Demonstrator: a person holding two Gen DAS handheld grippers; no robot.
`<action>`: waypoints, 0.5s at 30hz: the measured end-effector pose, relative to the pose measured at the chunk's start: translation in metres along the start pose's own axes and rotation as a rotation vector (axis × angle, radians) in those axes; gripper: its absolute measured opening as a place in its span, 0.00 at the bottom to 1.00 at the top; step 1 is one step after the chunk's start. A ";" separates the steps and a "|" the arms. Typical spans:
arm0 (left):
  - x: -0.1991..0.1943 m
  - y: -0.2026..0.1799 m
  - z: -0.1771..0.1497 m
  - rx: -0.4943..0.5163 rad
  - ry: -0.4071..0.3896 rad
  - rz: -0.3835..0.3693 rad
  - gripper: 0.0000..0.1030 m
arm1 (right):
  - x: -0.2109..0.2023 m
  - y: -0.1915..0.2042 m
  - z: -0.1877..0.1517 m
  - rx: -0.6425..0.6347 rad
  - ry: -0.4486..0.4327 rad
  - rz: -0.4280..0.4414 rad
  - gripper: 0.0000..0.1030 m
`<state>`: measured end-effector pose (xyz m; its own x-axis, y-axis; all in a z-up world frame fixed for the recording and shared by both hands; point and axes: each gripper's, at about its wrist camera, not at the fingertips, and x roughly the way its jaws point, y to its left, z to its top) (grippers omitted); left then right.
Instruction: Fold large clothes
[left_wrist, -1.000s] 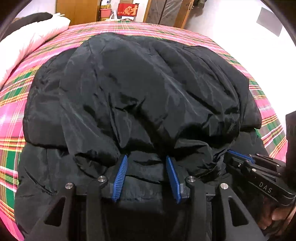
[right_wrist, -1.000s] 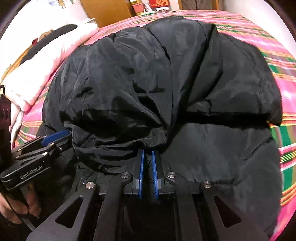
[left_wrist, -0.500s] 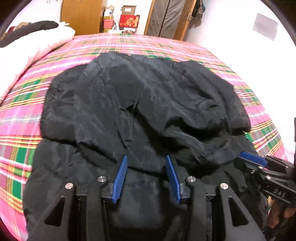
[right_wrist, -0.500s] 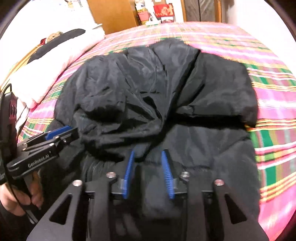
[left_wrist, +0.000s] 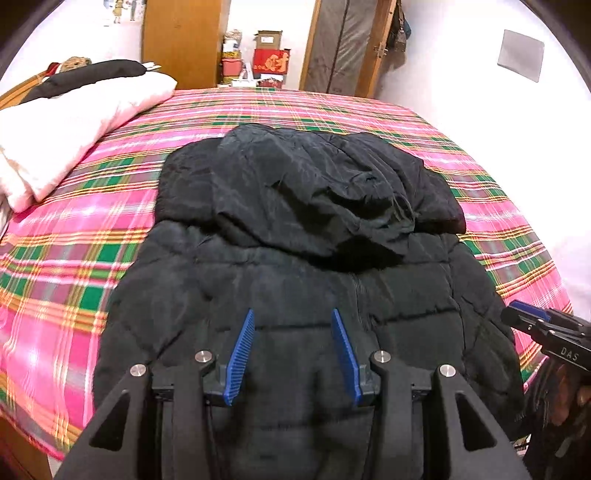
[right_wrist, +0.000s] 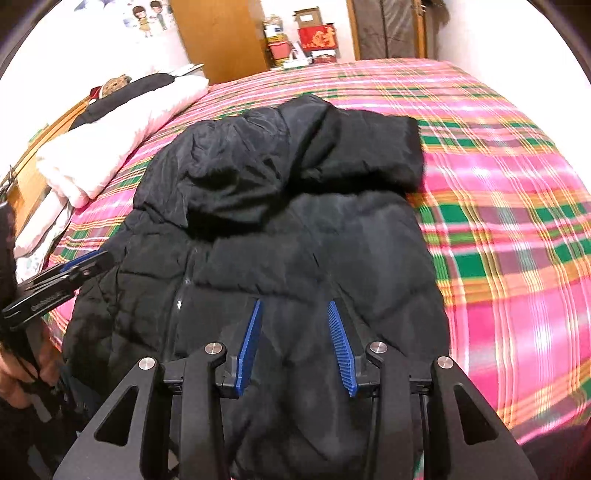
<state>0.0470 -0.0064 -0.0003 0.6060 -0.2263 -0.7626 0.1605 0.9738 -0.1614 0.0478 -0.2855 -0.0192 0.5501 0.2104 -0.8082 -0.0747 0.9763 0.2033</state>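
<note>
Black padded jacket (left_wrist: 295, 266) lies flat on the plaid bed (left_wrist: 74, 236), ahead of and under both sets of jaws. Its far part, hood or upper section (cannot tell which), is doubled back onto the quilted body; the fold edge sits well ahead of the jaw tips in both wrist views.

Left gripper (left_wrist: 291, 354): jaws apart, nothing between the blue pads, only jacket surface seen below through the gap. Right gripper (right_wrist: 295, 343): jaws apart, also empty. Neither set of jaws touches the cloth, as far as the views show. Each gripper shows at the edge of the other's view, so the two are side by side over the near end of the jacket. A white quilt (left_wrist: 66, 125) is bunched far off to the left of the jaws, clear of the work.

Judgement: one fold is laid and released; step in hand is likely re-positioning for the next grasp.

Notes for doing it well:
- Take the near hem at two points, one per gripper, well apart and roughly even about the zip line, so the fold comes out square.
- Padded cloth is thick and springy; the jaws should bite deep, through all layers, not just the slippery shell.
- Lift both sides together and carry forward level, to avoid dragging the laid fold out of place.
- Set down past the fold edge, then open the jaws only once the cloth rests.
- Risk: shell slips from the pads; trapped air makes the bundle spring open.
</note>
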 end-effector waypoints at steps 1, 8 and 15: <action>-0.004 0.003 -0.004 -0.011 0.000 0.005 0.43 | -0.002 -0.004 -0.005 0.012 0.003 -0.005 0.38; -0.019 0.019 -0.026 -0.046 0.003 0.066 0.43 | -0.013 -0.035 -0.026 0.134 0.021 -0.014 0.47; -0.018 0.043 -0.029 -0.101 -0.006 0.135 0.43 | -0.012 -0.054 -0.030 0.216 0.011 -0.050 0.47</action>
<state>0.0203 0.0404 -0.0112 0.6217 -0.0935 -0.7777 -0.0013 0.9927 -0.1204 0.0200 -0.3391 -0.0369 0.5391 0.1633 -0.8263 0.1335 0.9521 0.2753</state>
